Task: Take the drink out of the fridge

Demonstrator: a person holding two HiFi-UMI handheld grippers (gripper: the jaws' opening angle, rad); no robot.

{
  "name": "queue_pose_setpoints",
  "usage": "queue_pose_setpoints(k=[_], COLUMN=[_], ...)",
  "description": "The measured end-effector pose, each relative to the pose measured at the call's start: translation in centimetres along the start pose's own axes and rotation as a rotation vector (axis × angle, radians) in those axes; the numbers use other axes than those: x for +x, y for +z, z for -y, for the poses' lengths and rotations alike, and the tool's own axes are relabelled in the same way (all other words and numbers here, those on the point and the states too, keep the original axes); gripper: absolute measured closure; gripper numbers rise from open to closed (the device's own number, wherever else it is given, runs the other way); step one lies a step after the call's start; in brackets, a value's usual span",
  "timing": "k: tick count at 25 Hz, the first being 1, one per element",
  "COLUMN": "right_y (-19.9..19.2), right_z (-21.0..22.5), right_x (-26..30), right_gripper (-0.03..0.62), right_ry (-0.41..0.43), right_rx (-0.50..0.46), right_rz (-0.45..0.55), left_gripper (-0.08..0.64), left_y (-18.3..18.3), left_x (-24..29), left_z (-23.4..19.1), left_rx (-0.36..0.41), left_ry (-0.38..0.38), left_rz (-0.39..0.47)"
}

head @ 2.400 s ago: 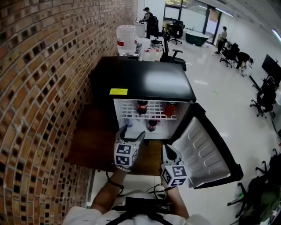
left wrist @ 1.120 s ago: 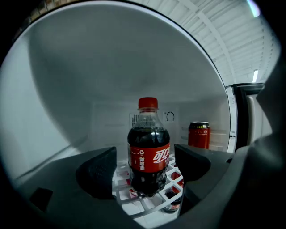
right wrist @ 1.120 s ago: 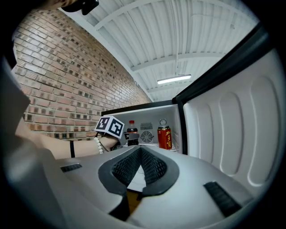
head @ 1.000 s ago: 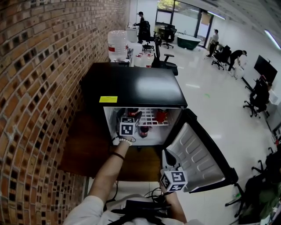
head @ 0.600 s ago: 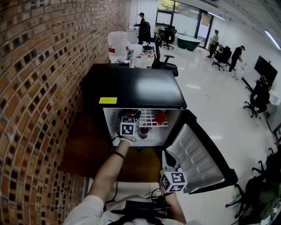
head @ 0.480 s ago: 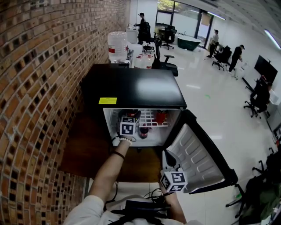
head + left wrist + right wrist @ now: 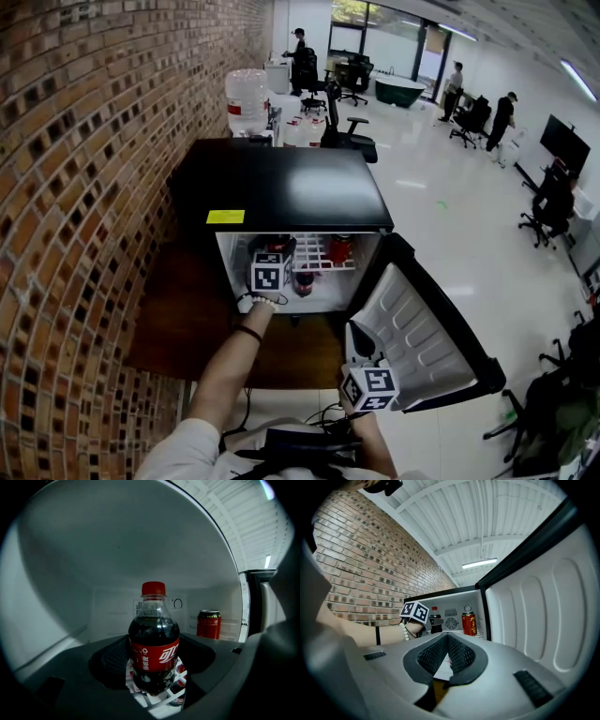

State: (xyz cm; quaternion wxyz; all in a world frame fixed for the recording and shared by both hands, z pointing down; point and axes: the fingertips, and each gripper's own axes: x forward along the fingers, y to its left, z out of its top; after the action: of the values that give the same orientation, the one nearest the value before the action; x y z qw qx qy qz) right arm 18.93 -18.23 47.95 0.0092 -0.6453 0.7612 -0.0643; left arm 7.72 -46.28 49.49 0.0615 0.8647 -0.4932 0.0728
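Left gripper (image 7: 277, 248): forearm extended into the open fridge (image 7: 281, 183), jaws clamped on the upright cola bottle (image 7: 154, 653) near the wire shelf's (image 7: 317, 251) front-left edge. Right gripper (image 7: 447, 639): held low beside the door (image 7: 422, 328), jaws closed, empty.

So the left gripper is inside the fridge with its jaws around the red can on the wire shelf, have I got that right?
Not quite. The left gripper is inside the fridge, but its jaws are around the cola bottle, pressed against its sides. The red can stands free farther right on the wire shelf. The left gripper view shows this.
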Motion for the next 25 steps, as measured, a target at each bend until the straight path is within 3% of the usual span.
queue_pose_setpoints(k=[7, 15, 25], right_y=[0.1, 0.2, -0.2], right_z=[-0.6, -2.8, -5.5], right_x=[-0.2, -0.1, 0.7], right_gripper=[0.581, 0.581, 0.581], right_ry=[0.004, 0.047, 0.119], right_rx=[0.009, 0.007, -0.009], right_rz=[0.000, -0.002, -0.015], left_gripper=[0.253, 0.253, 0.253], left_y=[0.8, 0.3, -2.1], left_x=[-3.0, -8.5, -14.1], left_z=[0.7, 1.3, -0.1], left_rx=[0.012, -0.029, -0.019], left_ry=[-0.013, -0.049, -0.011], left_rz=[0.035, 0.058, 0.064])
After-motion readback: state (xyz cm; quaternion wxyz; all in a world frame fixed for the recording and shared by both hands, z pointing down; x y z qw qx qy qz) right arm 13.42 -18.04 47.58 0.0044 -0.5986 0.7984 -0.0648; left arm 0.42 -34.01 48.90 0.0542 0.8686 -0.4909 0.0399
